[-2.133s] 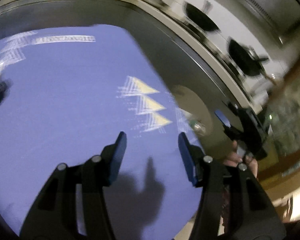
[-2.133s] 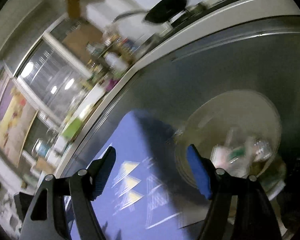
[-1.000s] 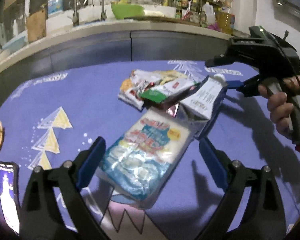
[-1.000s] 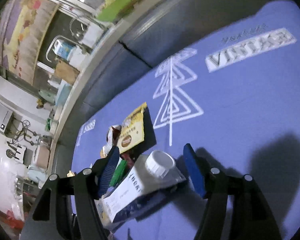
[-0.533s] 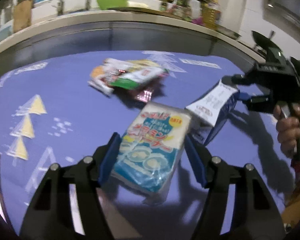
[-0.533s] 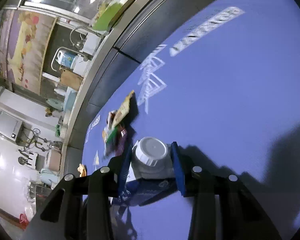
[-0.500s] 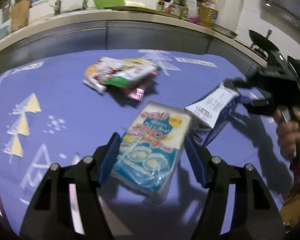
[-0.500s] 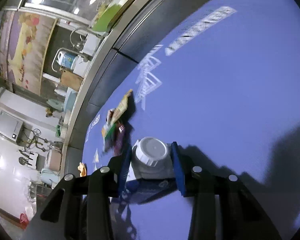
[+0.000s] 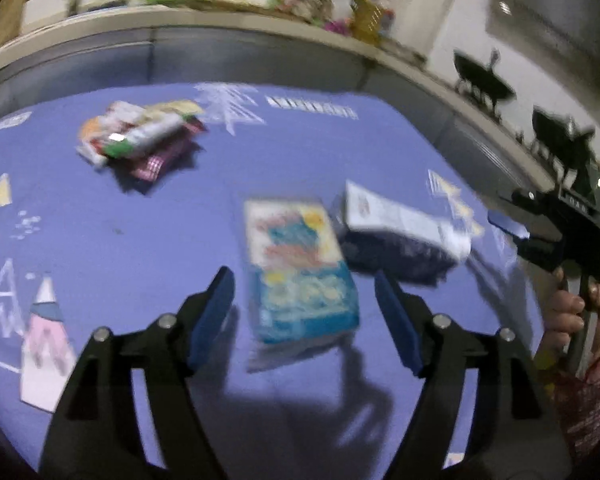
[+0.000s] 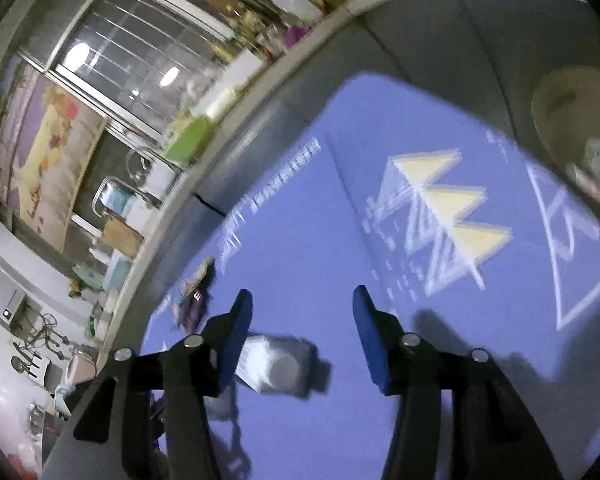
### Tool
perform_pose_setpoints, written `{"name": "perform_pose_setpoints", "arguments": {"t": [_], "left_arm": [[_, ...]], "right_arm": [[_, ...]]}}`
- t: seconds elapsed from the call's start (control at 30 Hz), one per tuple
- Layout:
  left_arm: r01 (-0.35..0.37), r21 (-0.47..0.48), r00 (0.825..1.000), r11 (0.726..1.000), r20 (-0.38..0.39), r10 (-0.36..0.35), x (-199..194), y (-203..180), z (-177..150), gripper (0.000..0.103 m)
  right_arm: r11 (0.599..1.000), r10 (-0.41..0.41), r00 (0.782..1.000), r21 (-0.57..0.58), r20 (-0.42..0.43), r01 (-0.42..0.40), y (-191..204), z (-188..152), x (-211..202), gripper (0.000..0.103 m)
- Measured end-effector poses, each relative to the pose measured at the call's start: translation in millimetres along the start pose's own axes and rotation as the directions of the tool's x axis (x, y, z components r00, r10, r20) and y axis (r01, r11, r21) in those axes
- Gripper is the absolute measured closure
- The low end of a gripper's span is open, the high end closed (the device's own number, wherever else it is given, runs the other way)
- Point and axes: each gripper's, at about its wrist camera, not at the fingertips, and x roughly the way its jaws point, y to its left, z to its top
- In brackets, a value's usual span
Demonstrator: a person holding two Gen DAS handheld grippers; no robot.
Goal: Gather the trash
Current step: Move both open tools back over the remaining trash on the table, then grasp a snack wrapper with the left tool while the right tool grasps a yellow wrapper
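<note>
The left gripper (image 9: 304,312) has its jaws spread and empty; the blue snack packet (image 9: 298,268) lies on the table between them, long axis toward 12 o'clock. Half a second ago both jaws clamped their items. The right gripper (image 10: 302,332) also gapes, the milk carton (image 10: 278,364) dropped at 7 o'clock.

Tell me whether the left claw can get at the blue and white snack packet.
Probably yes: the left claw is open, and the blue and white snack packet lies flat just ahead of it with nothing between them.
</note>
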Motion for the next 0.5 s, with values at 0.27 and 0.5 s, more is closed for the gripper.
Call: {"name": "perform_pose_setpoints", "arguments": {"t": [0.27,0.5], "left_arm": [[-0.049,-0.322,0.972,0.945,0.204,0.12,-48,119,61,0.032],[-0.081,-0.462,0.979,0.883,0.129,0.157,7,199,101,0.032]], "right_arm": [[0.966,0.033,0.973,-0.245,-0.227,-0.089,115,47,104,0.053],[0.974,-0.021,0.87,-0.205,-0.493,-0.093,181,47,272,0.053]]}}
